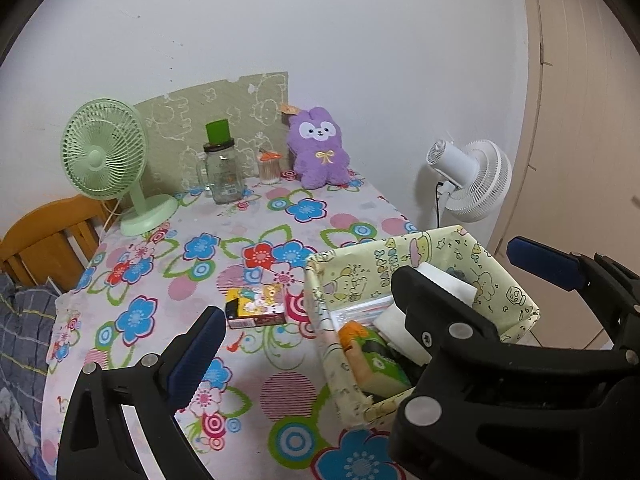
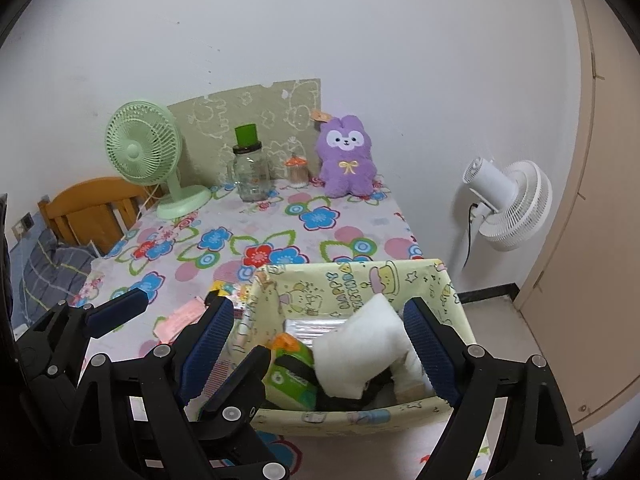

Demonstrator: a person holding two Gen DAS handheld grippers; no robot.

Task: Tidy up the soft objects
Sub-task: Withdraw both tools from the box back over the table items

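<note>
A yellow cartoon-print fabric box (image 1: 516, 296) (image 2: 400, 276) stands at the table's near right. It holds a white soft cloth (image 2: 364, 348) (image 1: 452, 280), a green and orange pack (image 2: 290, 372) (image 1: 372, 356) and other items. My right gripper (image 2: 320, 344) is open over the box, its fingers on either side of the white cloth without gripping it. My left gripper (image 1: 360, 308) is open, its left finger (image 1: 196, 356) above the tablecloth, and it also shows in the right wrist view (image 2: 116, 312). A purple plush bunny (image 1: 320, 148) (image 2: 348, 156) sits upright at the far edge.
On the floral tablecloth (image 1: 240, 216) lie a small colourful carton (image 1: 256, 306) and a pink paper (image 2: 180, 320). At the back stand a green desk fan (image 1: 108, 164), a glass jar with green lid (image 1: 220, 168) and a toothpick holder (image 1: 268, 166). A white fan (image 1: 468, 180) stands to the right, a wooden chair (image 1: 44, 240) to the left.
</note>
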